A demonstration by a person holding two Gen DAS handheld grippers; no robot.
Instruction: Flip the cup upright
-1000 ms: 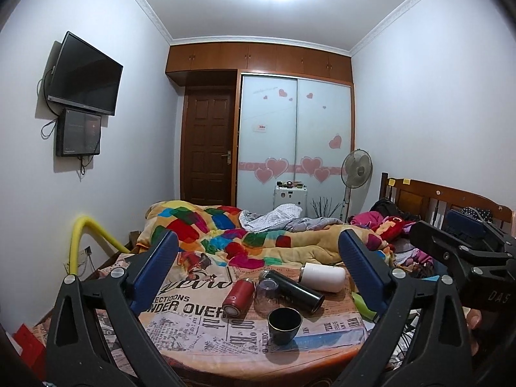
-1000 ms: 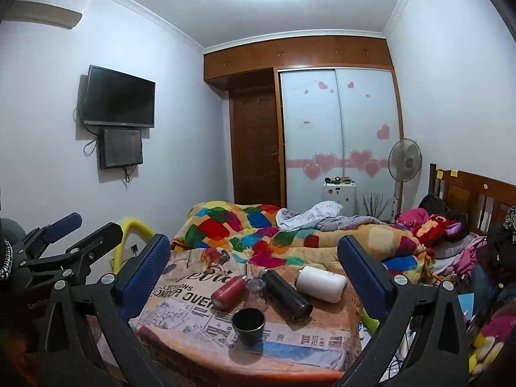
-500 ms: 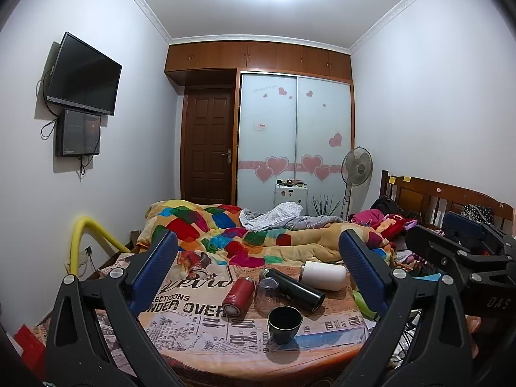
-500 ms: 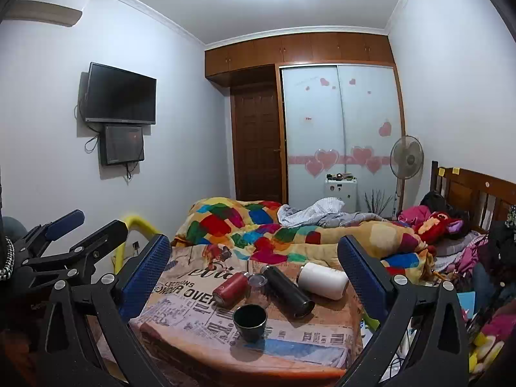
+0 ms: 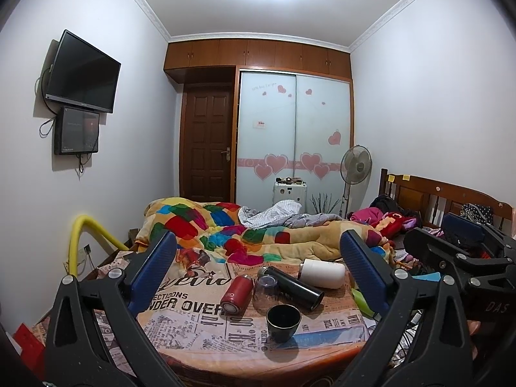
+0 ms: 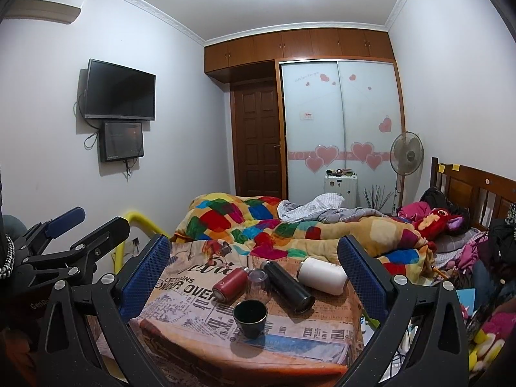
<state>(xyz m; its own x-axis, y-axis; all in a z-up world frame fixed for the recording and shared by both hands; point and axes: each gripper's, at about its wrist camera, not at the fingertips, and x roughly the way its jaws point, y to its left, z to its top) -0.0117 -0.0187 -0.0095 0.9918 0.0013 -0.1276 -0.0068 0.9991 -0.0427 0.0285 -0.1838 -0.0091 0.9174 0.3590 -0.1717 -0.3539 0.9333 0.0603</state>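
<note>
On a small table (image 5: 200, 332) covered with newspaper-print cloth, a dark cup (image 5: 283, 322) stands upright near the front edge; it also shows in the right wrist view (image 6: 250, 317). Behind it a red flask (image 5: 236, 294), a black flask (image 5: 295, 287) and a white flask (image 5: 322, 273) lie on their sides. A clear glass (image 5: 266, 290) stands mouth down between the red and black flasks. My left gripper (image 5: 256, 269) and right gripper (image 6: 253, 269) are both open and empty, held back from the table.
A bed with a colourful quilt (image 5: 225, 225) lies behind the table. A yellow pipe (image 5: 87, 225) rises at the left. A wooden headboard (image 5: 435, 196) and piled clothes are at the right. A fan (image 5: 356, 164) stands by the wardrobe.
Both grippers have tilted slightly, so the table sits a little higher in the views. The objects on the table have not moved.
</note>
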